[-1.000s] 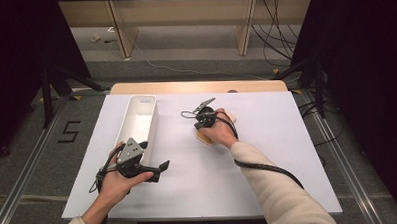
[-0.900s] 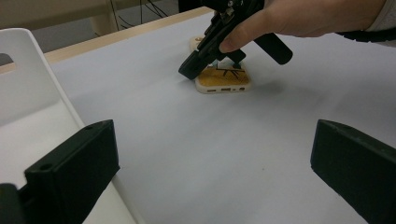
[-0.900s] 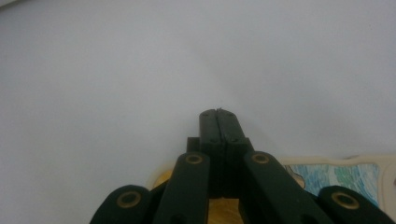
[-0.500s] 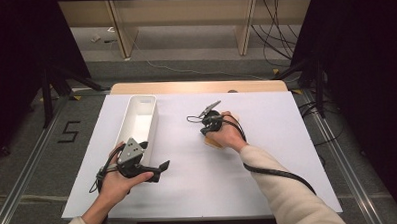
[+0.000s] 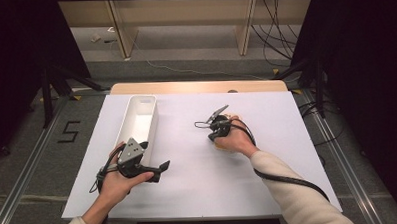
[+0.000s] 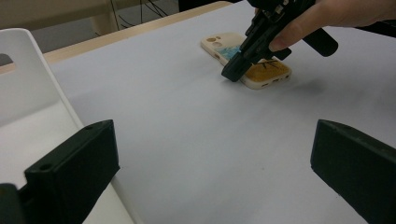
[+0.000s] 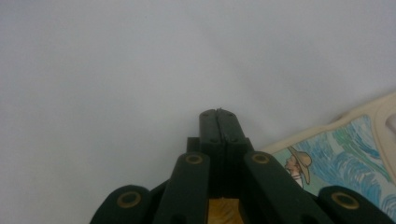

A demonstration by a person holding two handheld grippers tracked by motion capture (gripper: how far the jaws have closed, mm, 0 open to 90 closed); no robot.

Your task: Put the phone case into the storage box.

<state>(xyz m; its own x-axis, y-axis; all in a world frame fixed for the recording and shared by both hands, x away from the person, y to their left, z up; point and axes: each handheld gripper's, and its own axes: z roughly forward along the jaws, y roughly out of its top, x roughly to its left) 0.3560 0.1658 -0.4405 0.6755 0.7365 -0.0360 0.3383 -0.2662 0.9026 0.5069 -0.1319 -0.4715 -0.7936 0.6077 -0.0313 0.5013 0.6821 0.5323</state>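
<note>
high view / table: white sheet (image 5: 199, 187) over a wooden tabletop, wood edge showing at the far side.
high view / bin: long white plastic bin (image 5: 139, 119) on the left part of the sheet, long axis running away from the person.
high view / left gripper (image 5: 158, 171): in the left hand (image 5: 116, 182) at the near left, just beside the bin's near end, grey three-cornered plate on top, jaws pointing right across the sheet.
high view / right gripper (image 5: 213, 136): in the right hand (image 5: 235, 140) near the sheet's middle, angled down to the sheet, cable trailing back along the sleeve.
high view / phone: mostly under the right hand, only pale edges visible.
left gripper view / own jaws: spread wide, nothing between them, bare sheet in the gap; bin wall (image 6: 28, 88) at the left.
left gripper view / phone (image 6: 266, 72): lying flat on the sheet, cream case with blue and orange print, camera end farther away.
left gripper view / right gripper (image 6: 232, 73): tip down at the phone's near long edge, touching or just beside it; cannot tell which.
right gripper view / own jaws: pressed together, nothing clamped, tip (image 7: 218, 116) over bare sheet.
right gripper view / phone (image 7: 345, 154): just right of the jaws, blue wave print with a hatted figure.
</note>
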